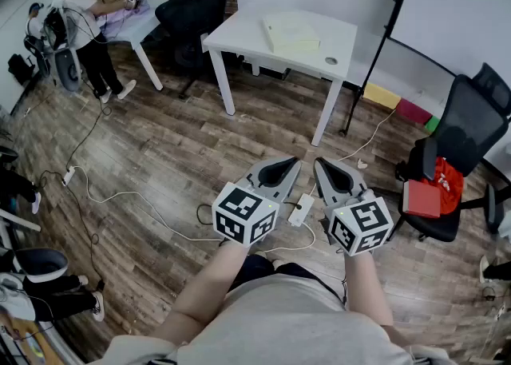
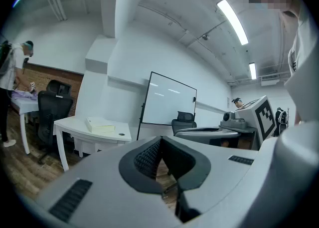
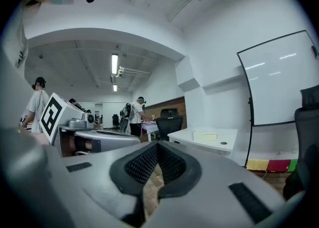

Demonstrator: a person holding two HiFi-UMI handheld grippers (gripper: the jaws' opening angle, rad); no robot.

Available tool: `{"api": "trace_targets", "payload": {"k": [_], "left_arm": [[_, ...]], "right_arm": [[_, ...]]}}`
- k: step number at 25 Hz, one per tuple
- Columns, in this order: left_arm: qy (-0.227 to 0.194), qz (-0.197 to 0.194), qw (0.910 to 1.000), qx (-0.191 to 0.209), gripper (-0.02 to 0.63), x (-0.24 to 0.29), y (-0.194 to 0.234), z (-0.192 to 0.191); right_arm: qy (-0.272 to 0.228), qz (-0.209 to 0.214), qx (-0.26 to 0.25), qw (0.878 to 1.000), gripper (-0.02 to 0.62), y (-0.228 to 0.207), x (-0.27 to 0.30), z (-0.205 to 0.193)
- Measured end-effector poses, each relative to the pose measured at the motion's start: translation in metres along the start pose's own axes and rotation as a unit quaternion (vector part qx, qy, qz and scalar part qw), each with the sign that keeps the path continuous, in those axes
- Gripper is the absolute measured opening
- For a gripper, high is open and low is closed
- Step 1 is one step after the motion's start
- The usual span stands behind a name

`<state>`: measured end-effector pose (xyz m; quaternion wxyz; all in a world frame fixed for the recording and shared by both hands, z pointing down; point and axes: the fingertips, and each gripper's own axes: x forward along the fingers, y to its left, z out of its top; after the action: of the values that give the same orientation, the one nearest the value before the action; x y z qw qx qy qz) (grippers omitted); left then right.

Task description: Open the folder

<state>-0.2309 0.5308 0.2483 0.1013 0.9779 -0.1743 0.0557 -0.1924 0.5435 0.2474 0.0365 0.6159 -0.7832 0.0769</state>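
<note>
A pale yellow folder lies closed on the white table across the room, well ahead of both grippers. It also shows as a flat block, the folder in the left gripper view and the folder in the right gripper view. My left gripper and right gripper are held side by side in front of my body, over the wooden floor, pointing toward the table. Both have their jaws together with nothing between them. The left gripper and right gripper are far from the folder.
A small dark round spot sits at the table's right corner. A whiteboard stands behind the table. Black office chairs stand at the back and at right beside red items. A power strip and cables lie on the floor. A person stands at the far-left table.
</note>
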Motion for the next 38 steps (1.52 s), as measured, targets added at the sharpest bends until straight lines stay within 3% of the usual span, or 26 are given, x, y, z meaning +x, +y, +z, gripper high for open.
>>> {"api": "trace_targets", "payload": {"k": [23,30,38], "left_arm": [[0.021,0.011,0.9994,-0.025,0.017,0.024,0.002,-0.024],[0.019,0.001,0.9992,-0.034,0.017,0.059,0.039,-0.02],[0.019,-0.004,0.9985,-0.05,0.017,0.109,0.12,-0.004]], "right_arm": [[-0.006,0.008,0.04,0.999,0.021,-0.021,0.0,-0.019],[-0.004,0.004,0.035,0.999,0.021,-0.05,0.041,-0.016],[0.013,-0.001,0.025,1.0,0.021,-0.095,0.125,-0.005]]}}
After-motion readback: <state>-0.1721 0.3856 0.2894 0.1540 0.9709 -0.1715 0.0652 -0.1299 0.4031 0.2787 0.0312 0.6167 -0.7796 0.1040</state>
